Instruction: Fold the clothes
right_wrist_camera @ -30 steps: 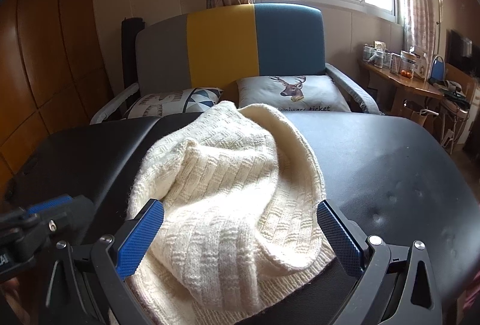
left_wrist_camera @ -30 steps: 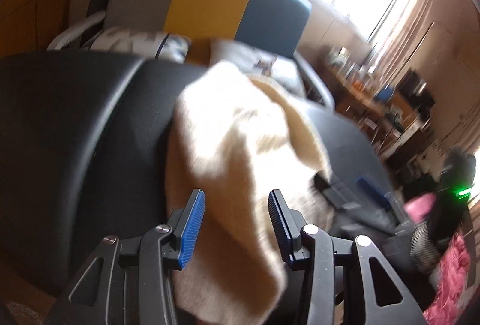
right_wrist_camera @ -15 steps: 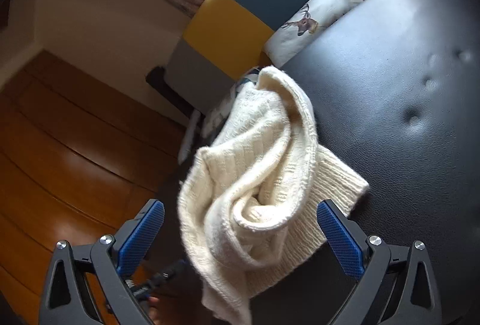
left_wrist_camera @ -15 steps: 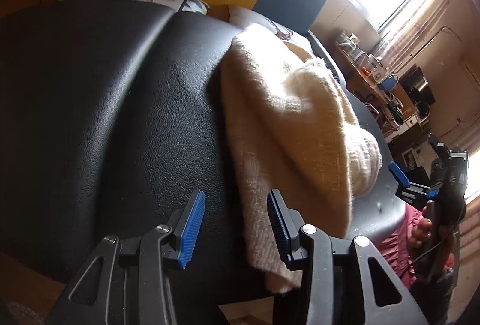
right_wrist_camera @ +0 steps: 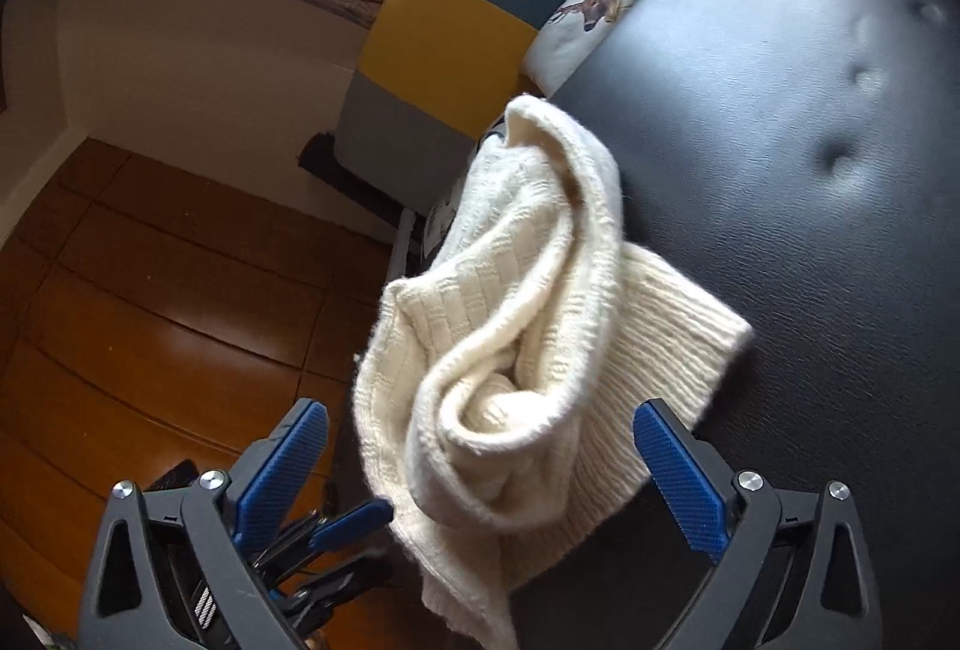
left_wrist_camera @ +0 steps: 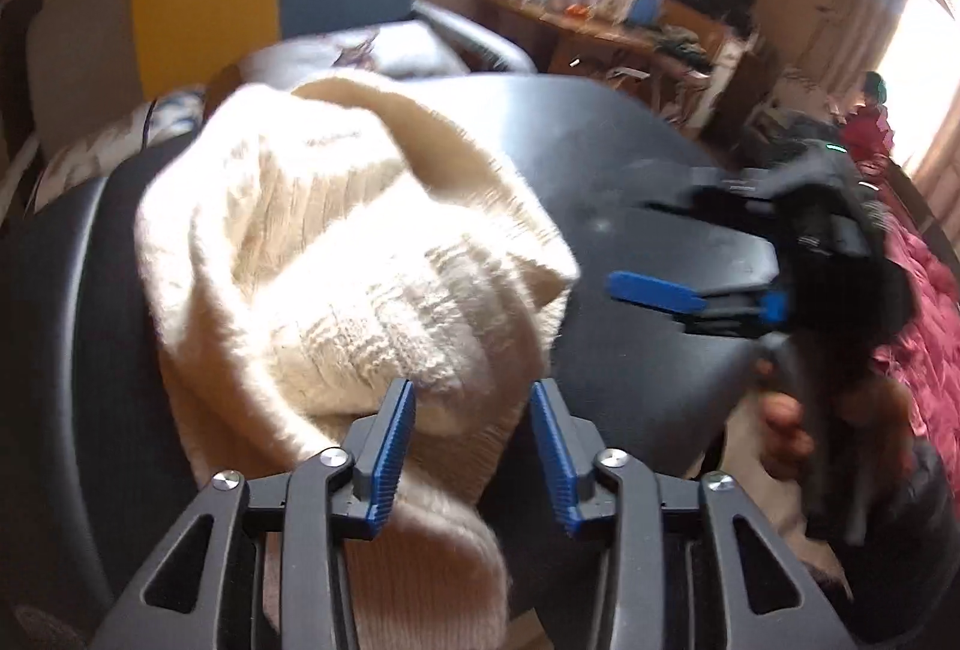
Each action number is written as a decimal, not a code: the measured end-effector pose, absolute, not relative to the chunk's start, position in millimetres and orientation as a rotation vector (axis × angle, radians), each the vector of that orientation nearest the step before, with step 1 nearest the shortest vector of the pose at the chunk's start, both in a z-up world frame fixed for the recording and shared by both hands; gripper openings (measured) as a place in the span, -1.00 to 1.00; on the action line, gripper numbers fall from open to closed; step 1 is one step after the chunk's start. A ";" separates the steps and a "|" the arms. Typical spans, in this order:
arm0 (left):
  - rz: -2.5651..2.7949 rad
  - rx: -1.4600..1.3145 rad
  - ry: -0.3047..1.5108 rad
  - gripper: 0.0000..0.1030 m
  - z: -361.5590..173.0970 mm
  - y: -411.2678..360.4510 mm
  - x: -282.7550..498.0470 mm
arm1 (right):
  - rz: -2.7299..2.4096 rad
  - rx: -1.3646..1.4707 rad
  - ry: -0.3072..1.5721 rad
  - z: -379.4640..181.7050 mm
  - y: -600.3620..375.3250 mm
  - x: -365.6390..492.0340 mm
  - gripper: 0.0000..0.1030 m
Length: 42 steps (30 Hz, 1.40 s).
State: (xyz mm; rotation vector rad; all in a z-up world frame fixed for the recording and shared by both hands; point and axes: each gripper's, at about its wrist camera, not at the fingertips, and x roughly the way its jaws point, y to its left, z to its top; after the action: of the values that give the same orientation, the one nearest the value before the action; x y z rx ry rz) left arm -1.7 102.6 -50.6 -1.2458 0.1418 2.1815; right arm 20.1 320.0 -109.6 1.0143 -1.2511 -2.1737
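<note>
Lying bunched on the black table (right_wrist_camera: 810, 170) with one end hanging off, the cream sweater (right_wrist_camera: 528, 350) sits between both spread, empty grippers, left gripper (left_wrist_camera: 472, 455) and right gripper (right_wrist_camera: 480, 470), probably for easy gripping.

Sweater (right_wrist_camera: 528, 350) on table (right_wrist_camera: 810, 230), overhanging edge; armchair (right_wrist_camera: 468, 20) behind.

A black, leather-like padded table (right_wrist_camera: 810, 170) is carrying a crumpled cream knitted sweater (right_wrist_camera: 528, 350), which is lying bunched near its edge and drooping partly over it.
</note>
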 end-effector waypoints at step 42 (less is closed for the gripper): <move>2.339 -1.273 -0.645 -0.36 -52.4 -138.8 -16.5 | -2.346 1.165 -0.717 -67.9 251.3 -8.5 1.00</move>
State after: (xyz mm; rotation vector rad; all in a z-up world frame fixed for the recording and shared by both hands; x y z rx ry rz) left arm -16.5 -138.8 -52.4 -1.2733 -0.6450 2.3391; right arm -8.5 251.3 -67.9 1.1648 -0.7166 -2.3460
